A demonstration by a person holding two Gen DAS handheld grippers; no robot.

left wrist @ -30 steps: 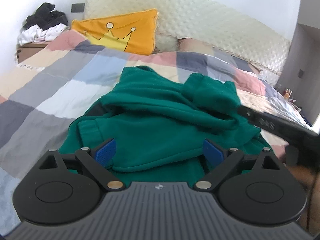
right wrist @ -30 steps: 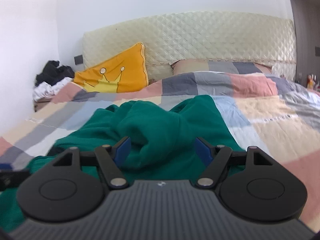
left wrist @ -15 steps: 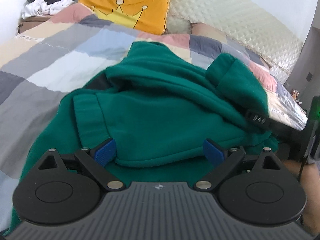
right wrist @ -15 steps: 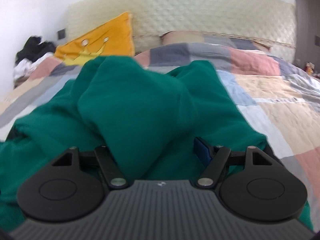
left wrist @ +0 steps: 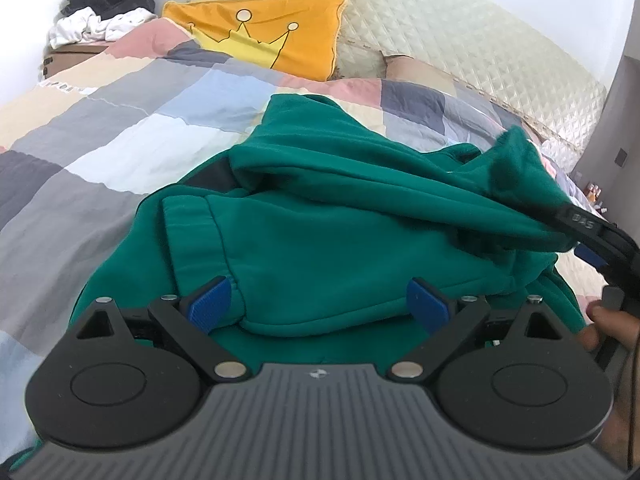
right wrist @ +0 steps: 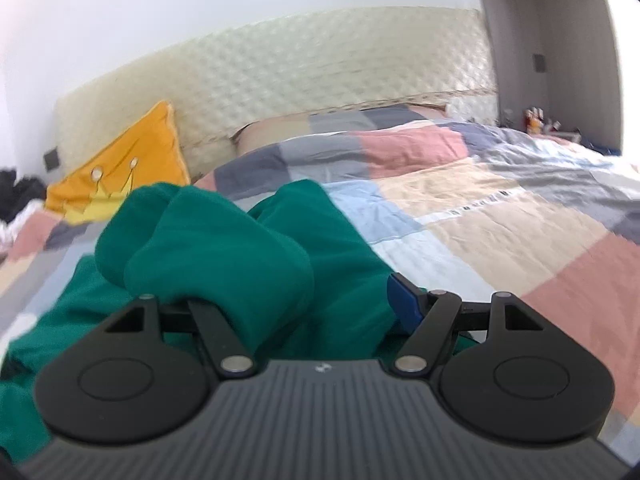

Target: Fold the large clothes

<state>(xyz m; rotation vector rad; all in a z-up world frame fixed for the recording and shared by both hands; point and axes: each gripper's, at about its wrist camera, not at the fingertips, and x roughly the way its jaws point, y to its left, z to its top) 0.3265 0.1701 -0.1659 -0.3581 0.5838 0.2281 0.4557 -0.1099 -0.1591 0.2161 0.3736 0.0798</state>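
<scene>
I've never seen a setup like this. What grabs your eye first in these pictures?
A big green sweatshirt lies crumpled in the middle of a checked quilt, with black tongs tipped in blue reaching at its near edge: the left tongs stand open. Behind, an orange cushion with a yellow crown leans against the cream quilted headboard.

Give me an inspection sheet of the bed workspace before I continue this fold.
Surface: patchwork quilt, rumpled.
Job's things: green garment bunched mid-bed, one part lifted.
Clutter: orange crown pillow; pile of black and white clothes by the wall.
Grippers: left gripper open, garment edge between its fingers; right gripper open, cloth draped over one finger.
Cables: what looks like a thin dark cord beside the hand.
Surroundings: quilted headboard; small items on a far stand.
</scene>
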